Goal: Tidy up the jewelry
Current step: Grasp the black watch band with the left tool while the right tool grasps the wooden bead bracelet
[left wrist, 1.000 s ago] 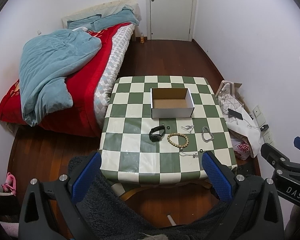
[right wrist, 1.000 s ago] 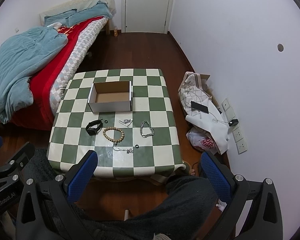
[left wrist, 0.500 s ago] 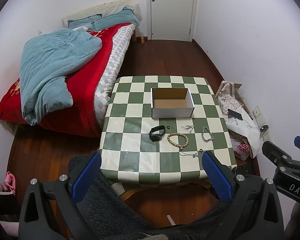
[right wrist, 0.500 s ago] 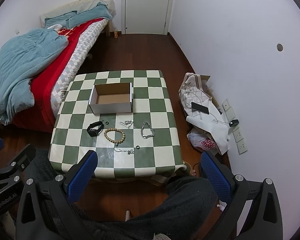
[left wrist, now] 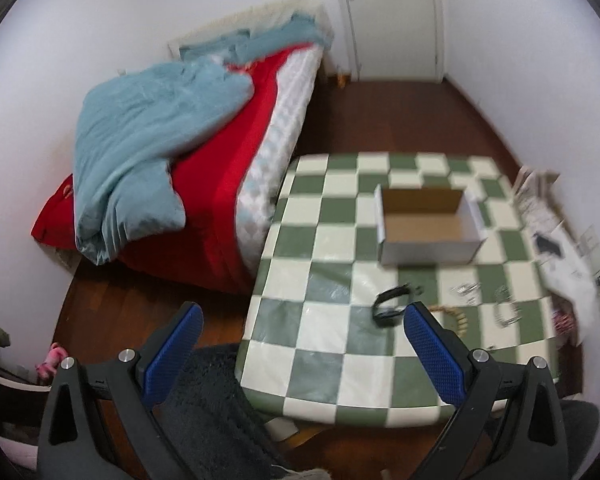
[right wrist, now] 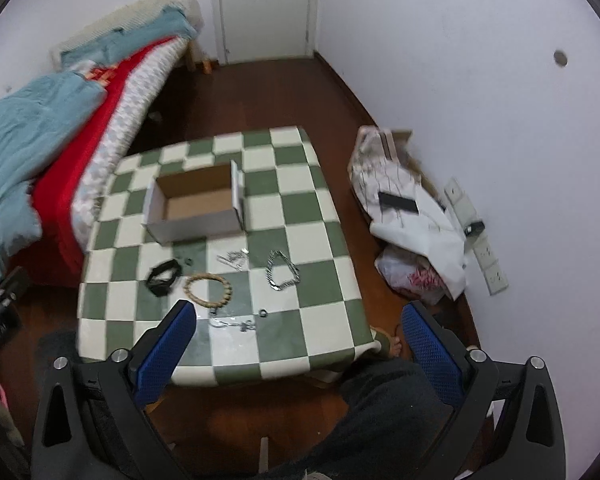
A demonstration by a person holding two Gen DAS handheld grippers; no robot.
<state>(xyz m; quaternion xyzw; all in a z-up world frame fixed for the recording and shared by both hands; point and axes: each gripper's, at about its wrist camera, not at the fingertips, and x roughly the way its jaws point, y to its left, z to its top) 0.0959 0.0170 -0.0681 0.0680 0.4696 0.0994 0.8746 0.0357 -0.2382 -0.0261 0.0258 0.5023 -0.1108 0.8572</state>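
A: Grippers first.

B: Left gripper [left wrist: 300, 344] is released, jaws wide apart, holding nothing. Right gripper [right wrist: 300, 344] likewise: spread and empty. Both hang off the near edge of the table [right wrist: 320, 316], clear of every piece.

A: Where does the jewelry lie from the right one?

B: Nearest, a thin chain [right wrist: 232, 322] at about 11 o'clock, just past the left fingertip, with a small ring [right wrist: 263, 313] beside it. Beyond that, the bead bracelet [right wrist: 208, 289] at 11, the black band [right wrist: 163, 277] further toward 10, and the silver chain [right wrist: 282, 271] near 12. A small silver piece [right wrist: 233, 258] sits behind those. Farthest, the box [right wrist: 196, 210], open and empty, at 11.

A: From the left?

B: Blurred view. The black band [left wrist: 392, 306] sits at 1 o'clock, just beside the right fingertip; box [left wrist: 428, 226] beyond it.

A: Judgement?

B: The left looks nearer the band, the right nearer the chains. All pieces lie flat, short of the box.
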